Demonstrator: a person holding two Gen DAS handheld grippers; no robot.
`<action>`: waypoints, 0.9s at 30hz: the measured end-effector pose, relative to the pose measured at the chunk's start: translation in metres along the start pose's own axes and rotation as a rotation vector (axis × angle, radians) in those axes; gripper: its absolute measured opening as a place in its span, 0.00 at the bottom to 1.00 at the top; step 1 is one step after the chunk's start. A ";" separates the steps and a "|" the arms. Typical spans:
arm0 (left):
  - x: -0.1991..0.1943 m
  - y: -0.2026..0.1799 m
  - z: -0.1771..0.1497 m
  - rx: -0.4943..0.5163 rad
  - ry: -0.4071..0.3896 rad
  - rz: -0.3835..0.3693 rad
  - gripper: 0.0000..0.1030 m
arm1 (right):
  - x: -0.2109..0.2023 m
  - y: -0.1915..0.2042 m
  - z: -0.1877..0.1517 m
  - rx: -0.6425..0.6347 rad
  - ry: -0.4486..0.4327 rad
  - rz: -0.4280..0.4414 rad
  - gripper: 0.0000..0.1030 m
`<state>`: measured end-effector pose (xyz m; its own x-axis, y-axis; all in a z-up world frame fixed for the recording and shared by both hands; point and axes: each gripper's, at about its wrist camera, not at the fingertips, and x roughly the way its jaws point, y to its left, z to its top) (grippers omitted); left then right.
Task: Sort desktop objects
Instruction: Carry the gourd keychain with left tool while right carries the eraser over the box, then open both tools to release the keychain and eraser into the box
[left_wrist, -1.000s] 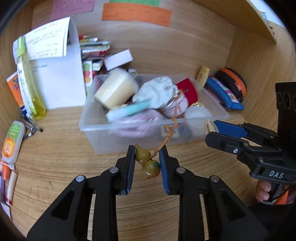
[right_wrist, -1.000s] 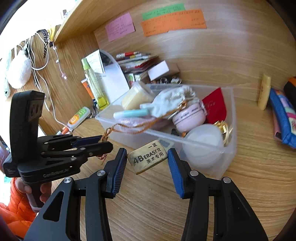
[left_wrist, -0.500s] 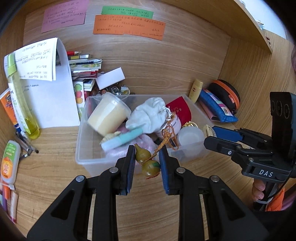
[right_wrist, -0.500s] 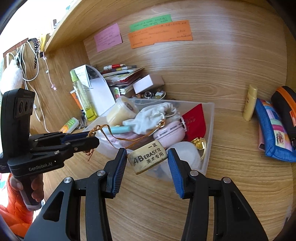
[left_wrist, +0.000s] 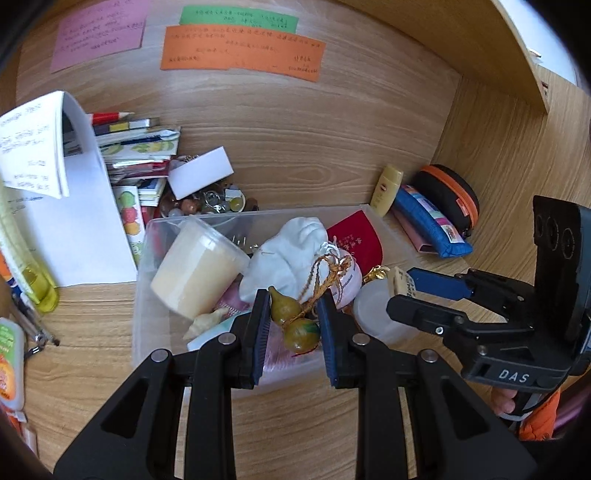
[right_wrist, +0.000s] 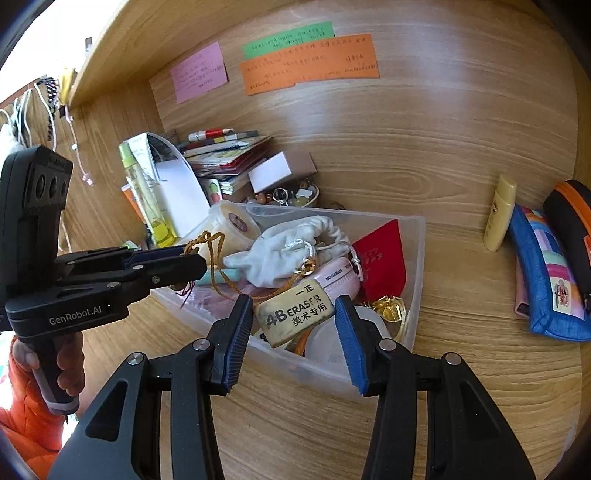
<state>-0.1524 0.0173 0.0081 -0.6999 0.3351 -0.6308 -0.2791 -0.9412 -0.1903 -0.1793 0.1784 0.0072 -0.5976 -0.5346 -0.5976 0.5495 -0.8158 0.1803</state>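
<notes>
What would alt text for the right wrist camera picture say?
The right gripper clamps a yellowed eraser above a clear plastic bin full of small items on a wooden desk. At left, the left gripper holds a gold cord.

The handwriting on the orange note (left_wrist: 242, 50) at twelve o'clock is too small to read, and the white sheet (left_wrist: 33, 147) at nine o'clock runs off the edge.
</notes>
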 end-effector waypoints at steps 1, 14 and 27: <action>0.003 0.000 0.001 0.001 0.005 -0.004 0.24 | 0.002 -0.001 0.000 0.007 0.005 0.005 0.41; 0.023 0.001 -0.003 0.038 0.034 0.003 0.30 | 0.019 0.000 0.004 -0.026 0.000 -0.103 0.48; 0.000 0.003 -0.006 0.032 -0.029 0.082 0.64 | 0.014 -0.001 0.004 -0.017 -0.007 -0.124 0.59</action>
<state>-0.1489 0.0138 0.0031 -0.7398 0.2582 -0.6214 -0.2404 -0.9639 -0.1143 -0.1902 0.1711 0.0018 -0.6656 -0.4311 -0.6092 0.4807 -0.8721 0.0918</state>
